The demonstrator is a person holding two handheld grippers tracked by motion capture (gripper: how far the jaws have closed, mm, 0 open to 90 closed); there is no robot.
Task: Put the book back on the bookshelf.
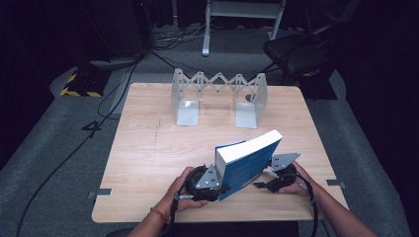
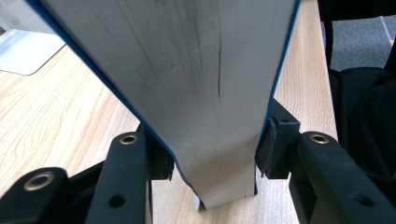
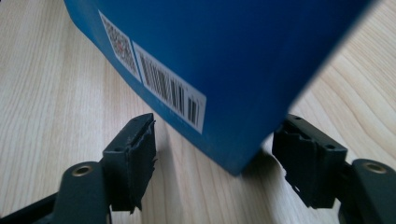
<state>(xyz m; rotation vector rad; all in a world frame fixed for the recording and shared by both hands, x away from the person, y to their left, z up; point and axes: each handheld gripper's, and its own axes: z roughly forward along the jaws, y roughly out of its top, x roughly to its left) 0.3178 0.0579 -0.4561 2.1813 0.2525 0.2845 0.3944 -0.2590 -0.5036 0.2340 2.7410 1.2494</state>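
Observation:
A thick blue book (image 1: 247,158) with white page edges stands tilted on one lower corner near the table's front edge. My left gripper (image 1: 220,185) is shut on it. In the left gripper view both pads (image 2: 273,144) press the covers on either side of the page block (image 2: 187,70). My right gripper (image 1: 264,183) lies low on the table at the book's right side. In the right gripper view its jaws (image 3: 219,149) stand open around the book's lower corner (image 3: 233,46), which bears a barcode label, and neither pad touches the cover.
A metal extendable book rack (image 1: 217,94) with two upright ends stands at the back of the wooden table (image 1: 148,148). A dark chair (image 1: 296,54) and cables lie on the floor beyond. Tape marks sit at the table's side edges.

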